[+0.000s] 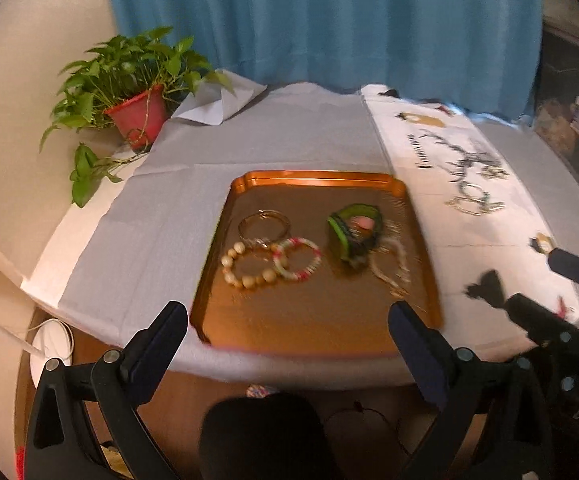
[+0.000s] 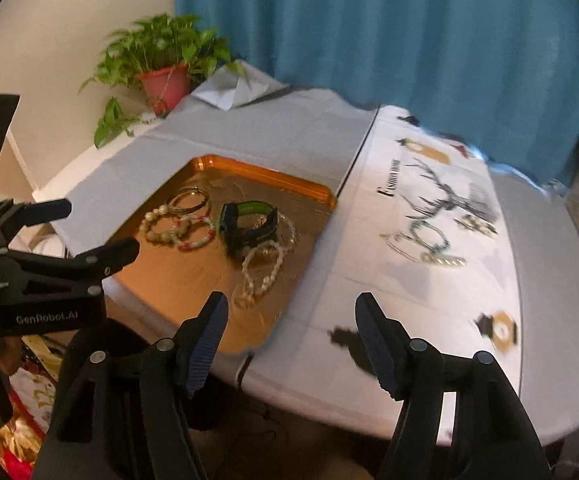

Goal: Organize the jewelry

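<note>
Showing: both grippers above the table's near edge.
Left gripper point(image 1: 289, 320): jaws released, empty.
Right gripper point(image 2: 291, 316): jaws released, empty.
Bracelets point(image 1: 273, 258): on copper tray point(image 1: 317, 178), centre.
Loose jewelry point(image 2: 425, 242): on printed cloth point(image 2: 369, 288), right side.

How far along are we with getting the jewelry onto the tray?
Done: several bracelets and a green-black watch lie in the orange tray. In hand: nothing; the left gripper and right gripper have open, empty jaws. Left: some jewelry on the printed cloth beside the tray.
</note>
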`<state>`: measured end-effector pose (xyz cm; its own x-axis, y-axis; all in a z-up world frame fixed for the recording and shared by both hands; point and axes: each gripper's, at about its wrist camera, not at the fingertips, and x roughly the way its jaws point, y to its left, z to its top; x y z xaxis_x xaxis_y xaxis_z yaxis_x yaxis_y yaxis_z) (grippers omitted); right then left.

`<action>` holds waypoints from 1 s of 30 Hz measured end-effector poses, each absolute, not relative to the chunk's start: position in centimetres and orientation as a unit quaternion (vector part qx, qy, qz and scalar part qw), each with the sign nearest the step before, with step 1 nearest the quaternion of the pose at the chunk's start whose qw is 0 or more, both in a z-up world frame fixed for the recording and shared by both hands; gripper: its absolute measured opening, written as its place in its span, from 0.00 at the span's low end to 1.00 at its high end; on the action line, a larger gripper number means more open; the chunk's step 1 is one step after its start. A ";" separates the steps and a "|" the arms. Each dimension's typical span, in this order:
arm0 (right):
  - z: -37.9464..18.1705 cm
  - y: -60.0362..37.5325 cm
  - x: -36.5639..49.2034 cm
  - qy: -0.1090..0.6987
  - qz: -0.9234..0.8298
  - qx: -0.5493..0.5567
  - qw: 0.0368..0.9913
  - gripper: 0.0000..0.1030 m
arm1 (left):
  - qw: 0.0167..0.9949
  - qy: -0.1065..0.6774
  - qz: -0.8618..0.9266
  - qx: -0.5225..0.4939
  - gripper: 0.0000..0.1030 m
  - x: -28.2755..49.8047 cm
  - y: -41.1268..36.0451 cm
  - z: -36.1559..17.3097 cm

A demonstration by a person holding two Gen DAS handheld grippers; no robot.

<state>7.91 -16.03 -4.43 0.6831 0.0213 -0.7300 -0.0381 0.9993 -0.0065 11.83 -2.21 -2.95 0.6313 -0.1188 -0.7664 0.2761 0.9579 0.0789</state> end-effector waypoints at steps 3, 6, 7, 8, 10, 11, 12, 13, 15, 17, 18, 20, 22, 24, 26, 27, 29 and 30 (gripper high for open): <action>-3.7 -16.3 4.8 0.388 0.013 -0.006 0.922 0.67 | 0.898 0.411 -0.124 0.094 0.97 8.9 -2.7 -2.2; -3.3 -16.4 2.0 0.384 0.010 -0.006 0.923 0.68 | 0.902 0.400 -0.128 0.103 0.97 5.9 -3.4 -1.6; -3.2 -16.4 1.3 0.382 0.009 -0.006 0.924 0.68 | 0.901 0.400 -0.132 0.105 0.97 5.2 -3.7 -1.5; -3.1 -16.4 0.8 0.380 0.009 -0.007 0.925 0.68 | 0.901 0.400 -0.133 0.107 0.97 4.5 -3.8 -1.4; -2.9 -16.5 -0.7 0.376 0.007 -0.009 0.927 0.68 | 0.900 0.398 -0.136 0.111 0.97 3.4 -4.0 -1.3; -2.8 -16.5 -1.3 0.374 0.006 -0.009 0.928 0.68 | 0.901 0.397 -0.135 0.114 0.97 2.9 -4.2 -1.3; -2.7 -16.6 -1.8 0.372 0.006 -0.009 0.928 0.68 | 0.902 0.394 -0.133 0.115 0.97 2.4 -4.2 -1.2; -2.7 -16.7 -2.2 0.372 0.006 -0.009 0.928 0.68 | 0.903 0.392 -0.133 0.116 0.97 2.0 -4.3 -1.1; -2.5 -16.8 -3.3 0.368 0.004 -0.008 0.930 0.68 | 0.903 0.391 -0.132 0.117 0.97 1.3 -4.5 -1.0; -2.3 -16.9 -4.0 0.365 0.003 -0.007 0.931 0.68 | 0.904 0.390 -0.132 0.116 0.97 0.7 -4.5 -0.8; -2.2 -17.0 -4.4 0.364 0.004 -0.007 0.931 0.68 | 0.905 0.388 -0.132 0.116 0.97 0.4 -4.6 -0.7; -2.3 -17.1 -5.2 0.363 0.005 -0.008 0.932 0.68 | 0.905 0.386 -0.136 0.116 0.97 -0.2 -4.8 -0.5; -2.3 -17.5 -6.1 0.362 0.006 -0.004 0.932 0.68 | 0.904 0.384 -0.143 0.121 0.97 -0.6 -5.4 -0.4; -2.3 -17.9 -6.6 0.360 0.003 0.001 0.933 0.68 | 0.904 0.381 -0.147 0.127 0.97 -1.0 -6.1 -0.2; -2.4 -18.5 -7.1 0.358 -0.002 0.006 0.934 0.68 | 0.903 0.381 -0.152 0.130 0.97 -1.1 -6.7 -0.1; -2.4 -19.0 -7.3 0.357 -0.005 0.009 0.934 0.68 | 0.902 0.382 -0.154 0.130 0.97 -1.1 -7.0 -0.1; -2.4 -19.8 -7.6 0.355 -0.012 0.015 0.934 0.68 | 0.899 0.386 -0.160 0.132 0.97 -1.0 -7.8 -0.2; -2.4 -20.4 -7.7 0.355 -0.018 0.017 0.934 0.68 | 0.898 0.387 -0.162 0.133 0.97 -1.0 -8.1 -0.2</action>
